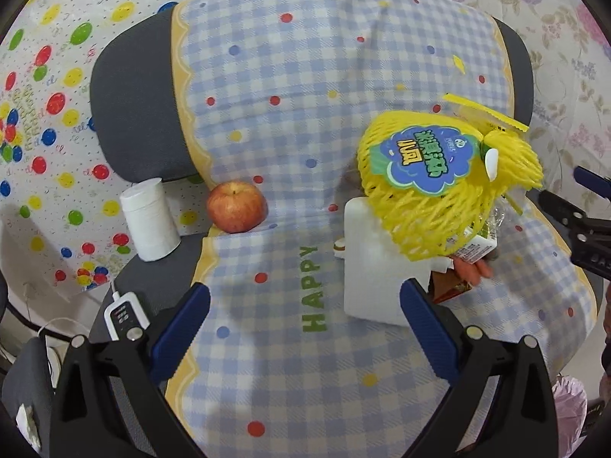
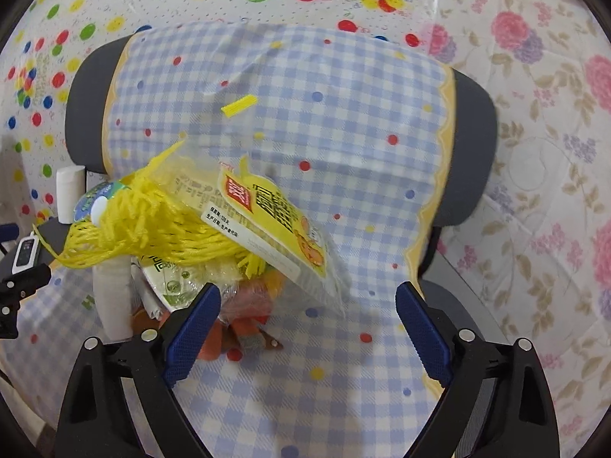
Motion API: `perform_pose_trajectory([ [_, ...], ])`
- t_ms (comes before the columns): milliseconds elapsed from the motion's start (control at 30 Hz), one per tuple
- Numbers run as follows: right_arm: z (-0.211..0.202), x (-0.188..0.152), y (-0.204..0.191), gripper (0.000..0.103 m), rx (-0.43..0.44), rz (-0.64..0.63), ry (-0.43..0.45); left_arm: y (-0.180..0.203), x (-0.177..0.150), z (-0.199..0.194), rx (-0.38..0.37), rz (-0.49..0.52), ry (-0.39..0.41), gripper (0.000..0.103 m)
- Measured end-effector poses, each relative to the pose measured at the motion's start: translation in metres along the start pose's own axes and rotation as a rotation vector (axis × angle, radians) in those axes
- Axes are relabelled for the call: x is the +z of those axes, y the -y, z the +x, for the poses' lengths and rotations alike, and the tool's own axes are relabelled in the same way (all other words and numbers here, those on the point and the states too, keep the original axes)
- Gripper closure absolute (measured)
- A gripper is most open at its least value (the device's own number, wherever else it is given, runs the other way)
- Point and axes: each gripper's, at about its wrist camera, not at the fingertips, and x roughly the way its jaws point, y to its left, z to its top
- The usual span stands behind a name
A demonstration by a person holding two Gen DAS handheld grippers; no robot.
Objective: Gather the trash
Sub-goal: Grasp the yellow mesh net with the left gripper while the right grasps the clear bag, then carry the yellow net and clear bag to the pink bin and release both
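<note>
A pile of trash lies on the blue checked cloth (image 1: 290, 114) over a chair seat. On top is a yellow fruit net (image 1: 450, 206) with a blue-green label (image 1: 424, 160). It leans on a white box (image 1: 374, 267), with orange scraps (image 1: 473, 267) beside it. My left gripper (image 1: 305, 328) is open and empty, just short of the white box. In the right wrist view the net (image 2: 152, 229), a yellow snack wrapper (image 2: 275, 225) and orange scraps (image 2: 244, 328) lie ahead-left of my open, empty right gripper (image 2: 307, 328). A yellow strip (image 2: 238, 105) lies farther back.
A red apple (image 1: 236, 212) and a white tissue roll (image 1: 149, 223) sit at the cloth's left edge. A white remote (image 1: 126, 315) lies on the grey chair (image 1: 130, 103). The right gripper shows at the right edge of the left wrist view (image 1: 584, 221). Patterned sheets (image 2: 553, 152) cover the floor.
</note>
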Motion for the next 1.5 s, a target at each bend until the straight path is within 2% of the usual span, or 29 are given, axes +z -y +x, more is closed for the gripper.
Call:
perform_pose_trajectory([
  [33, 0.007, 0.002, -0.002, 0.044, 0.005, -0.009, -0.010, 0.003, 0.002, 0.001, -0.002, 0.012, 0.010, 0.006],
  [67, 0.012, 0.003, -0.002, 0.047, 0.013, -0.012, -0.015, 0.005, 0.003, 0.000, -0.003, 0.021, 0.019, 0.006],
  [267, 0.026, 0.014, -0.010, 0.049, 0.032, -0.043, 0.002, 0.013, 0.009, -0.006, -0.051, 0.048, 0.065, 0.006],
  [367, 0.020, 0.018, -0.005, 0.067, 0.039, -0.026, 0.033, 0.017, 0.009, -0.010, -0.059, 0.069, 0.082, 0.006],
  [433, 0.008, 0.019, 0.008, 0.093, 0.053, 0.032, 0.063, 0.020, 0.007, -0.014, -0.063, 0.083, 0.092, 0.006],
  [500, -0.008, 0.019, 0.027, 0.100, 0.043, 0.103, 0.084, 0.022, 0.004, -0.018, -0.073, 0.095, 0.098, 0.006],
  [700, -0.064, 0.004, 0.082, 0.102, 0.028, 0.308, 0.087, 0.035, 0.003, -0.033, -0.118, 0.132, 0.143, 0.006],
  [867, -0.101, -0.020, 0.101, 0.101, 0.052, 0.390, 0.069, 0.048, 0.011, -0.040, -0.148, 0.167, 0.192, 0.009],
  [1000, -0.106, -0.036, 0.097, 0.101, 0.076, 0.391, 0.035, 0.063, 0.019, -0.032, -0.155, 0.234, 0.195, 0.021],
  [1100, -0.101, -0.046, 0.097, 0.101, 0.083, 0.400, 0.016, 0.077, 0.023, -0.021, -0.138, 0.294, 0.192, 0.021],
  [1267, -0.090, -0.052, 0.101, 0.101, 0.104, 0.432, -0.001, 0.090, 0.029, 0.001, -0.106, 0.334, 0.170, 0.022],
  [1333, -0.088, -0.052, 0.102, 0.101, 0.107, 0.438, 0.000, 0.095, 0.031, 0.011, -0.091, 0.348, 0.160, 0.029],
  [1433, -0.087, -0.051, 0.103, 0.101, 0.107, 0.443, 0.002, 0.097, 0.034, 0.019, -0.083, 0.341, 0.161, 0.045],
  [1467, -0.087, -0.050, 0.102, 0.101, 0.106, 0.443, 0.004, 0.096, 0.036, 0.020, -0.096, 0.332, 0.162, 0.051],
  [1500, -0.087, -0.049, 0.102, 0.101, 0.106, 0.444, 0.008, 0.095, 0.039, 0.020, -0.108, 0.323, 0.169, 0.067],
])
